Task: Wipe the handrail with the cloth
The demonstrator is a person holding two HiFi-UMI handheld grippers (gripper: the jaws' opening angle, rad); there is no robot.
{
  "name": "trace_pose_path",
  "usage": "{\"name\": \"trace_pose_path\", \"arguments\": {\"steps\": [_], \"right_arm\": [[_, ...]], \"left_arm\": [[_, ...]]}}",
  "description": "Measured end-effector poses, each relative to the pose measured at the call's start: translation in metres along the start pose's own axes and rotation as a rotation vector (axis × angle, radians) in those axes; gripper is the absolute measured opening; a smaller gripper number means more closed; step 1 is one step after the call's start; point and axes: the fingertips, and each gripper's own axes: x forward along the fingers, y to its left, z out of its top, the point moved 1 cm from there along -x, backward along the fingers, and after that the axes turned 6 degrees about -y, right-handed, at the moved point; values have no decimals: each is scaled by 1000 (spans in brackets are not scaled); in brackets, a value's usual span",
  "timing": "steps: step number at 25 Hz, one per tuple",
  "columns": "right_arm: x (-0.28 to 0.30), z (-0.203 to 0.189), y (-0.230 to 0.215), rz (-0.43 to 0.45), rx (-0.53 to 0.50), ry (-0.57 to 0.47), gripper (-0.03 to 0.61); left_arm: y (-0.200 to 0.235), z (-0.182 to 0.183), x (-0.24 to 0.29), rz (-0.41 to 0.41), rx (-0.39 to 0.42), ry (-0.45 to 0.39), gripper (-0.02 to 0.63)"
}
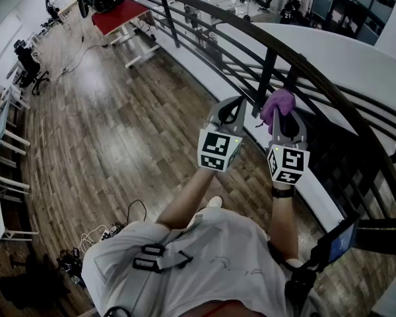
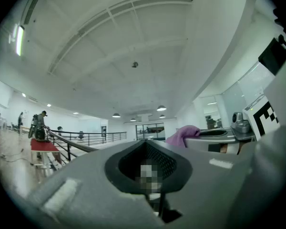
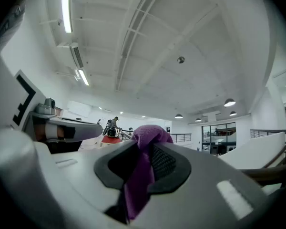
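Right hand-held gripper (image 1: 278,116) is clamped tight on the purple cloth (image 1: 279,101), a bunch of it poking out past the jaws. It's up against the dark curved handrail (image 1: 317,78), right by a post; touching or not, can't tell. Left hand-held gripper (image 1: 235,105) is just beside it, jaws together on nothing. Wooden floor (image 1: 105,111) spreads left, red desk (image 1: 119,15) at its far end
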Motion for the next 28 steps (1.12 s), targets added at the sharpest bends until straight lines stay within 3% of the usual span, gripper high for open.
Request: {"name": "trace_pose_path", "arguments": {"steps": [9,15,18,22,28], "right_arm": [[27,-9,64,140,71,-9,69],[11,-11,60,123,93,-18,69],[-16,-2,45,72,82,-26,69],[-38,11,15,-55,52,1,69],[-162,-7,-93,-306,3,27,69]], "left_arm": [[69,0,-52,210,10,42,0],[64,0,-64,220,13,45,0],[36,4,-64,163,-1,44,0],[3,11,-38,16,-41,43,0],[-157,-8,-5,-250,-98,16,0]]}}
